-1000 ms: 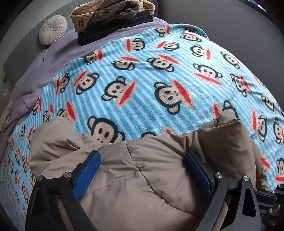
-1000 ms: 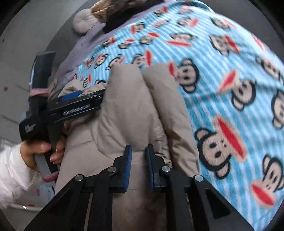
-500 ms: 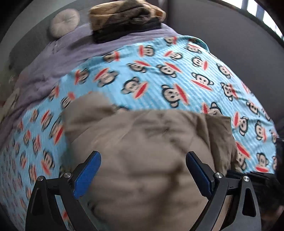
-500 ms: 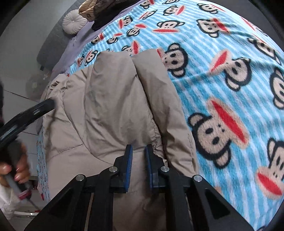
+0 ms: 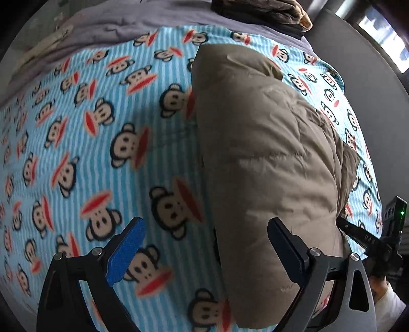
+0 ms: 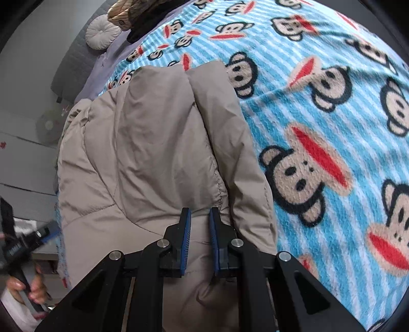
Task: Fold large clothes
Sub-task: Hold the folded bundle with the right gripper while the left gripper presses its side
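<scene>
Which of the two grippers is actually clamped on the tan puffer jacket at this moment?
The right gripper: its blue pads pinch a fold of the tan puffer jacket. The left gripper stands wide open, gripping nothing.

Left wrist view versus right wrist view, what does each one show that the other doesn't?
Left wrist only: the open left gripper over the blanket's bare stretch, and a window. Right wrist only: the right gripper pinching the jacket, a round cushion. Both: jacket, monkey blanket, the stacked clothes.
</scene>
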Available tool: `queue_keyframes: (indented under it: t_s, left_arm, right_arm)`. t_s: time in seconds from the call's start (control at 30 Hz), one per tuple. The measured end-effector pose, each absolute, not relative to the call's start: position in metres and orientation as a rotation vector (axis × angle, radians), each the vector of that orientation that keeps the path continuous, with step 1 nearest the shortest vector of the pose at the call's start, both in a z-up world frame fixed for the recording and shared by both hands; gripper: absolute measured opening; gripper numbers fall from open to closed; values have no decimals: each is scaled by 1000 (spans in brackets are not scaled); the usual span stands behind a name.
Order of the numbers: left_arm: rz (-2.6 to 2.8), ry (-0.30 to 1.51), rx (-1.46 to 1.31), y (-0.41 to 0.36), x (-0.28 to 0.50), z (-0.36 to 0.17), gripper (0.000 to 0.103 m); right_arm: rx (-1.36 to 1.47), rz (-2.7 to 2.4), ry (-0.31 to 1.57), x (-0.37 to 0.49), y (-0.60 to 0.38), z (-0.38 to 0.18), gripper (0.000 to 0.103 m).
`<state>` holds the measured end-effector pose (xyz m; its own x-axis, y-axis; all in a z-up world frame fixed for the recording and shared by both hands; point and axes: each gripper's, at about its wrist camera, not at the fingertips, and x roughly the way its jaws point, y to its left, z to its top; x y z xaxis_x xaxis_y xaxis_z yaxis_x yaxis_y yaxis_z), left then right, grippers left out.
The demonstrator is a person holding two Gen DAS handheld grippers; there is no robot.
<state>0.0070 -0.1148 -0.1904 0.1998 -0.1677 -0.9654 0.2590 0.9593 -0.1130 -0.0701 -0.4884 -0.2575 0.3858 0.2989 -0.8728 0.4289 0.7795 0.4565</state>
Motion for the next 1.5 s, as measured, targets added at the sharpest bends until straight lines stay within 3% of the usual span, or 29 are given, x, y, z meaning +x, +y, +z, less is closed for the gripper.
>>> queue_keyframes:
  t_s: [0.57, 0.67, 0.93, 1.03, 1.07, 1.1, 1.23, 1.33, 1.5]
  left_arm:
    - [-264, 1364, 117, -123, 2, -199, 97]
    - [-247, 1358, 123, -123, 2, -199, 103]
    - [-248, 1354, 147, -124, 1, -201, 103]
    - [-247, 1351, 160, -126, 1, -199, 103]
    - [-244, 1350, 162, -125, 2, -199, 103]
    - [-240, 1349, 163, -124, 3, -199, 103]
    - [-251, 1347, 137, -119, 5, -199, 103]
    - [-288, 1377, 61, -113, 10, -201, 103]
    - [-379, 1452, -46, -111, 15, -210, 103]
  right_arm:
    - [594, -76, 1322, -33, -472, -227, 23]
    - [615, -75, 1322, -33, -472, -230, 23]
    - [614, -62, 1321, -36, -476, -233, 25]
    - [608, -59, 1317, -36, -477, -230, 42]
    - [599, -65, 1318, -36, -478, -228, 61]
    - [594, -65, 1317, -35, -479, -226, 68]
    - [593, -39, 1303, -35, -483, -217, 68]
    - [587, -32, 1286, -35, -491, -210, 83]
    - [581, -42, 1276, -31, -509, -206, 88]
